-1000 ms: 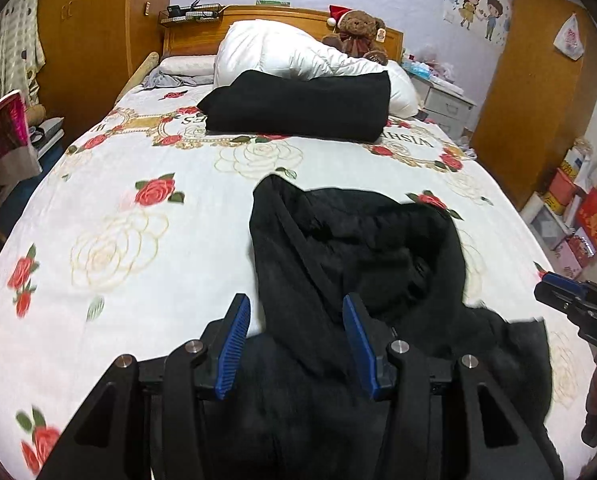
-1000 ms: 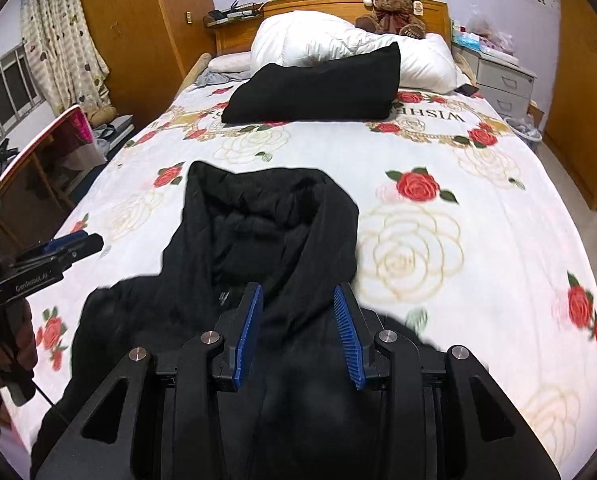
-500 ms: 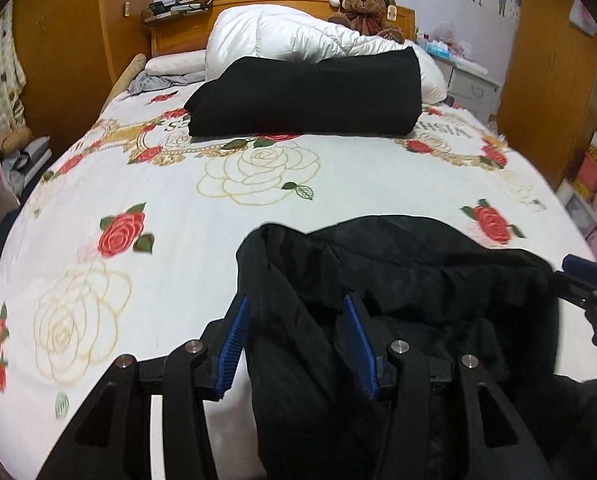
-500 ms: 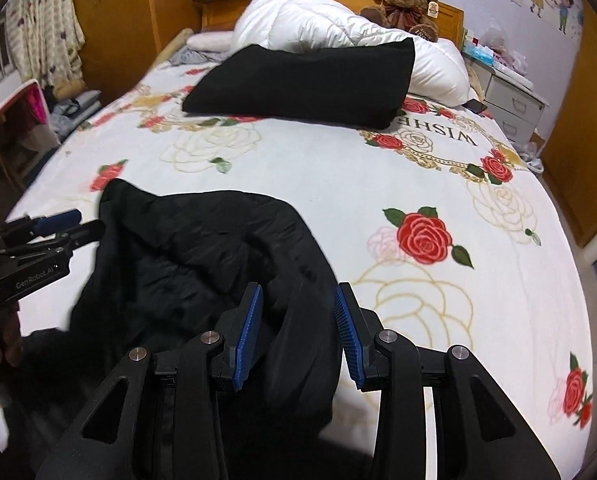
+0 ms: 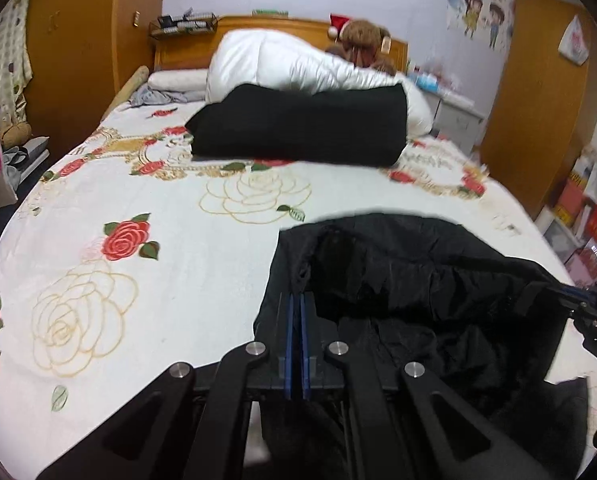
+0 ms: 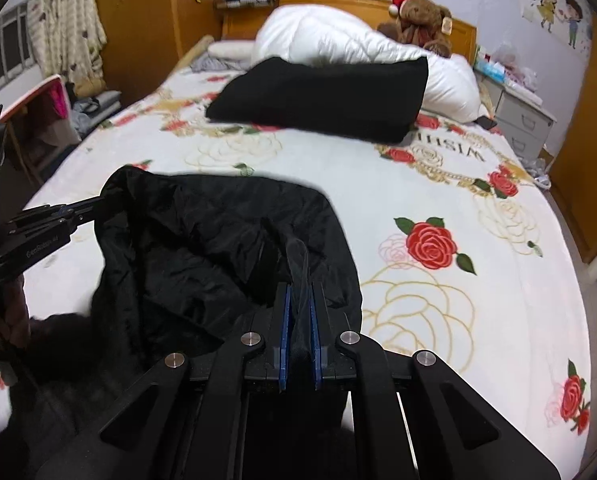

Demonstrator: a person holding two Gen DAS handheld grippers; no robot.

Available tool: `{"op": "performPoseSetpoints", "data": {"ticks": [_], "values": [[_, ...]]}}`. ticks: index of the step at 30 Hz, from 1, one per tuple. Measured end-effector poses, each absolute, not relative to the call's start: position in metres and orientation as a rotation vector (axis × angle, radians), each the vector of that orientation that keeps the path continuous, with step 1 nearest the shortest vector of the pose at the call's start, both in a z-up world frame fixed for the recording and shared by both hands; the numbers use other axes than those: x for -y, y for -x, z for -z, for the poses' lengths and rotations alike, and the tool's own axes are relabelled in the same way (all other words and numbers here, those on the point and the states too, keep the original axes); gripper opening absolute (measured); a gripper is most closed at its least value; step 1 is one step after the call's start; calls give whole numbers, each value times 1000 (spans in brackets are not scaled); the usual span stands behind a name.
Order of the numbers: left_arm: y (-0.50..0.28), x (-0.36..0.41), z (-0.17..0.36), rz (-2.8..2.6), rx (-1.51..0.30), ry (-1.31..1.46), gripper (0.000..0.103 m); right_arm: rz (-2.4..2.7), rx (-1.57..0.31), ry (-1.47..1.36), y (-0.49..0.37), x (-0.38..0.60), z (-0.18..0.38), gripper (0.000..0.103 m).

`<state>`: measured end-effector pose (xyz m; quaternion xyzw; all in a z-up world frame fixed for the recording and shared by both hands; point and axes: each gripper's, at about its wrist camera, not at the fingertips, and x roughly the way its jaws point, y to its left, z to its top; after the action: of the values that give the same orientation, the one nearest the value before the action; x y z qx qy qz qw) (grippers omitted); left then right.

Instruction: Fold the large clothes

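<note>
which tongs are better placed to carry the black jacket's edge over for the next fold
Neither clearly, both grip it. The left tongs are shut on the black jacket at its left edge, the right tongs on its right edge. Slight lean: right, with bunched fabric between its pads.

Garment: black jacket (image 5: pixel 410 280), shiny and crumpled
Pose: bunched, hood-like opening gaping upward
Place: near end of the bed (image 5: pixel 170 264)

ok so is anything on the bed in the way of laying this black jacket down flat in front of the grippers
Nothing visible is. Both the left gripper and the right gripper are shut on the black jacket, and the floral bedspread ahead is bare up to the folded black garment near the pillows.
</note>
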<state>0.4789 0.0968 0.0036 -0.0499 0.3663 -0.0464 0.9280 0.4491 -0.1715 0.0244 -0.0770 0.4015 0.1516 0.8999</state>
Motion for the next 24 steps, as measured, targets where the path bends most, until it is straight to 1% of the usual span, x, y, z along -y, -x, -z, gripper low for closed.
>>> {"op": "performPoseSetpoints", "data": {"ticks": [5,10,16,24], "values": [[-420,-106,-32,121,-717,136,3,-356,-800,137,-386,182,-53,8],[-361,-103,-36,141,-734,155,3,-374,-831,108,-333,191,-53,8],[-298,-103,-14,139,-809,227,3,-378,-927,40,-282,203,-29,8],[-257,-112,25,76,-960,285,3,-380,-1075,-3,-252,212,11,8]]}}
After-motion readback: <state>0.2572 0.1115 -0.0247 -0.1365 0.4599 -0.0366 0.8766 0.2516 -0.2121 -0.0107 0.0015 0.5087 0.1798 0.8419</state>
